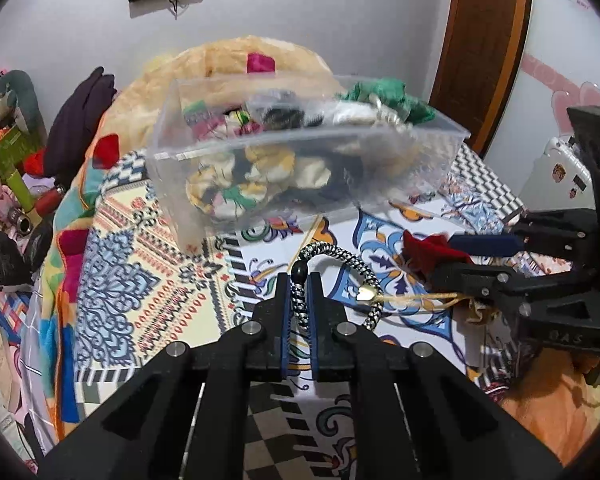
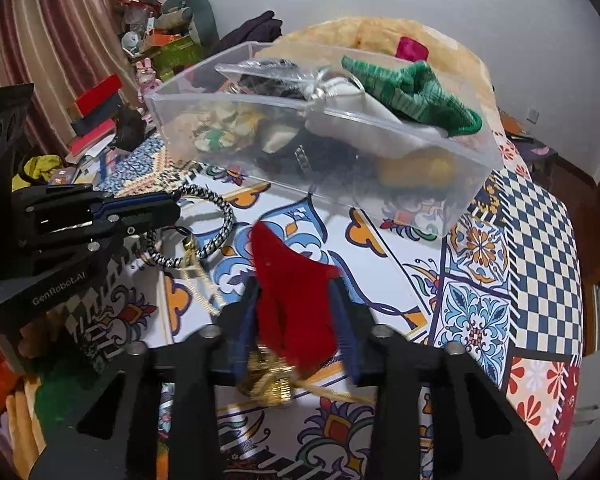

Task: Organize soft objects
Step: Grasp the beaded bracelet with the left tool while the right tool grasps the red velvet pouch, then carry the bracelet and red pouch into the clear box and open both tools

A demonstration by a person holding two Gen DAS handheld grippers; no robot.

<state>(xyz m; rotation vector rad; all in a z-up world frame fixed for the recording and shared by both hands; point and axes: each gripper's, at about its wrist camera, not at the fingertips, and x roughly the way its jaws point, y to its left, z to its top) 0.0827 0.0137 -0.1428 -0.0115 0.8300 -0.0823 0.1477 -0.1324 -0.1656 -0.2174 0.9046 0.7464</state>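
Note:
My left gripper (image 1: pixel 299 280) is shut on a black-and-white braided cord (image 1: pixel 364 276) with a black bead and a gold heart charm; the cord loops out to the right above the patterned cloth. It also shows in the right wrist view (image 2: pixel 216 216), held by the left gripper (image 2: pixel 176 202). My right gripper (image 2: pixel 296 288) is shut on a red velvet pouch (image 2: pixel 296 300) with gold drawstrings (image 2: pixel 272 388). In the left wrist view the right gripper (image 1: pixel 448 256) holds the pouch (image 1: pixel 424 250) at right. A clear plastic box (image 1: pixel 300 168) full of soft items, with a green sock (image 2: pixel 412 92) on top, stands behind both.
A patterned tile-print cloth (image 2: pixel 480 320) covers the surface. A large cream plush (image 1: pixel 236 64) lies behind the box. Clutter of toys, boxes and dark clothes (image 1: pixel 80 120) sits at the left. A wooden door frame (image 1: pixel 484 40) is at the back right.

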